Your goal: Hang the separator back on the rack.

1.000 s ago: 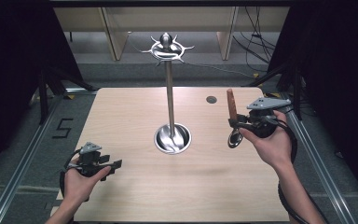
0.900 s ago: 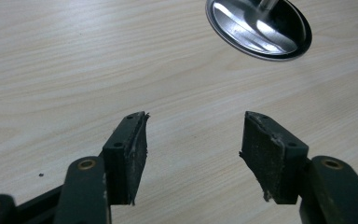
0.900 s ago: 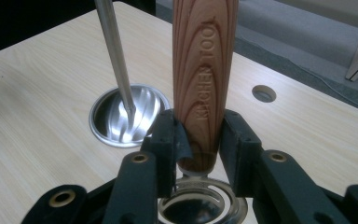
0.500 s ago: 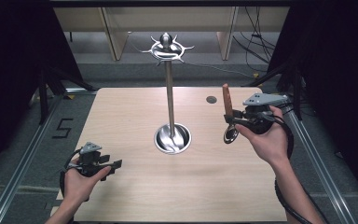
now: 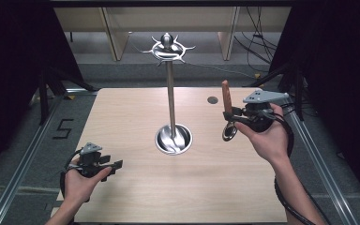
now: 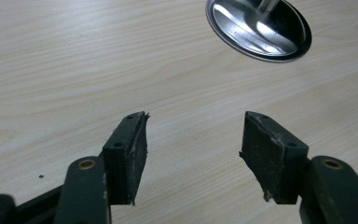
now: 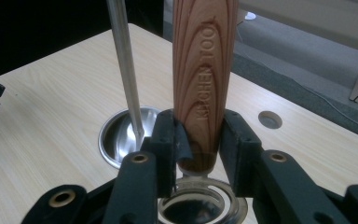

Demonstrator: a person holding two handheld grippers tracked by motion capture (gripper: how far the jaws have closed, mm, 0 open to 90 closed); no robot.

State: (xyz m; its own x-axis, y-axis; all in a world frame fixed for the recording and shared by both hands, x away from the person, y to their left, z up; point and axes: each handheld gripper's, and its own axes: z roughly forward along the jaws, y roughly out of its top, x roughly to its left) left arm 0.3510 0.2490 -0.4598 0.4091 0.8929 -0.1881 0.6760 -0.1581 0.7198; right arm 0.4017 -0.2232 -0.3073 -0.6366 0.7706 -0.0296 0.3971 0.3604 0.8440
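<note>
The top of the wooden handle (image 7: 204,79) ran out past the upper edge of the right gripper view, so its end could not be seen there, and the metal ring (image 7: 200,205) below it was cut by the bottom edge. The stand's pole (image 7: 126,70) also left that view at the top. In the left gripper view the round steel base (image 6: 261,28) was clipped by the upper edge (only its near rim and dish appeared). From the high view, the small dark round mark (image 5: 212,100) on the table (image 5: 122,122) was too small to identify.
</note>
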